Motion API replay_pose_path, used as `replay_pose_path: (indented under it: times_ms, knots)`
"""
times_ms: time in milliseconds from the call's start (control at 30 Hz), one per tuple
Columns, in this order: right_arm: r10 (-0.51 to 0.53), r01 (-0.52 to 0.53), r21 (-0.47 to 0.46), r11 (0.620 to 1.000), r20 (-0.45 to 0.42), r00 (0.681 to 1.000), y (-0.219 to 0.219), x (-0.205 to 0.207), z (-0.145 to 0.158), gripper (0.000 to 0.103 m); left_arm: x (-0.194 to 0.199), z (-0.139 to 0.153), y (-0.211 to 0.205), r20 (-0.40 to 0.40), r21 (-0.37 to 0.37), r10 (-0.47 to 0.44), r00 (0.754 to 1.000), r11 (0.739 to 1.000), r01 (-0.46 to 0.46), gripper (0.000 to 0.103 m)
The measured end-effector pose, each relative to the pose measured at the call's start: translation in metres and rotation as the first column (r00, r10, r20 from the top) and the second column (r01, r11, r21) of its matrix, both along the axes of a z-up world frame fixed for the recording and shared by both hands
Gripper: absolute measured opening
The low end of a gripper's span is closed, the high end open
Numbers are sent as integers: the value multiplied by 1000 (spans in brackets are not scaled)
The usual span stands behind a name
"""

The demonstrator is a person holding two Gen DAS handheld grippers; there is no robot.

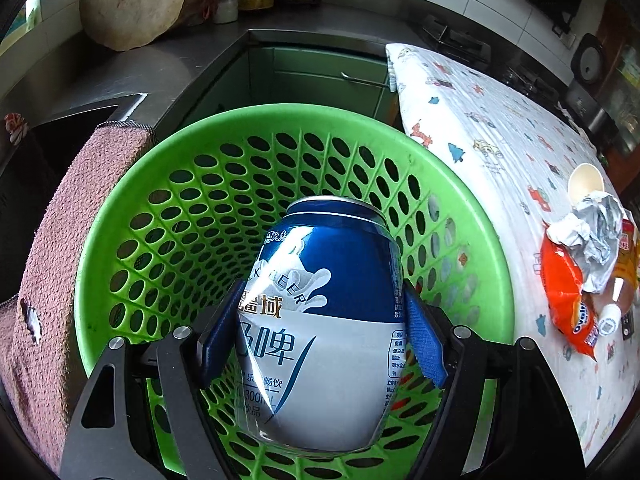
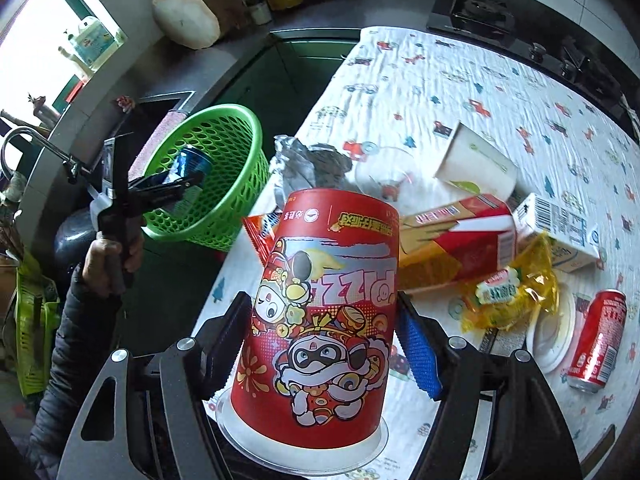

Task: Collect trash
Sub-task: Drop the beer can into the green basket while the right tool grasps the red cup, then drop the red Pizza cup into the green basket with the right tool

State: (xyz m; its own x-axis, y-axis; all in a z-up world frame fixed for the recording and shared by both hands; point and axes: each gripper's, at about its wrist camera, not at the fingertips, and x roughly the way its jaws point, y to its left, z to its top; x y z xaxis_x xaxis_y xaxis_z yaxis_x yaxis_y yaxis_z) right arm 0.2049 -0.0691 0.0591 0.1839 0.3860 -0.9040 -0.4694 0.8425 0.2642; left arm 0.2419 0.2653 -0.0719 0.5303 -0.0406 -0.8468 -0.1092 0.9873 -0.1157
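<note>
Blue-padded, the left gripper (image 1: 320,336) is clamped across the middle of a blue-and-silver can (image 1: 324,320), held over the mouth of the green basket (image 1: 280,120), which stands off the table's left edge. That can looks light and thin-walled, smooth and likely slippery, so a hold at mid-body seems right, with a squeeze gentle enough not to dent it; "BEER" and "300mL" can be read among Chinese characters. The right gripper (image 2: 324,328) has its pads against the sides of a red paper noodle cup (image 2: 324,312), upside down, printed with cartoon figures and inverted script I cannot read, above the table's near edge. It is probably light and crushable, best taken around its stiffer middle. Farther along the patterned tablecloth (image 2: 440,80) lie an orange wrapper (image 1: 568,304) reading "Ovalt…", crumpled foil (image 2: 308,160), a red-and-yellow box (image 2: 460,236), a yellow packet (image 2: 508,292), a white carton (image 2: 560,228), a red can (image 2: 600,328) and a paper cup (image 2: 476,164).
</note>
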Motion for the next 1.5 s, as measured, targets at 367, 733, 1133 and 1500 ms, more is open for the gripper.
replay_pose_path:
  times_ms: [367,733,1133,1500]
  knots:
    - [77,-76,51,996,-20,997,56,21,-16,69,27,-18,8,-106,-45,23,994,999,-28,76]
    - [164,-164,118,979,12,986,137,39,-13,68,-25,15,35,25,-66,96,995,993,-94,78]
    - [179,-179,159,971,12,984,239,63,-43,68,-117,46,62,148,-107,195,970,978,-180,80]
    - [125,-124,201,972,6,992,272,60,-84,77,-151,25,60,125,-137,218,968,970,-200,80]
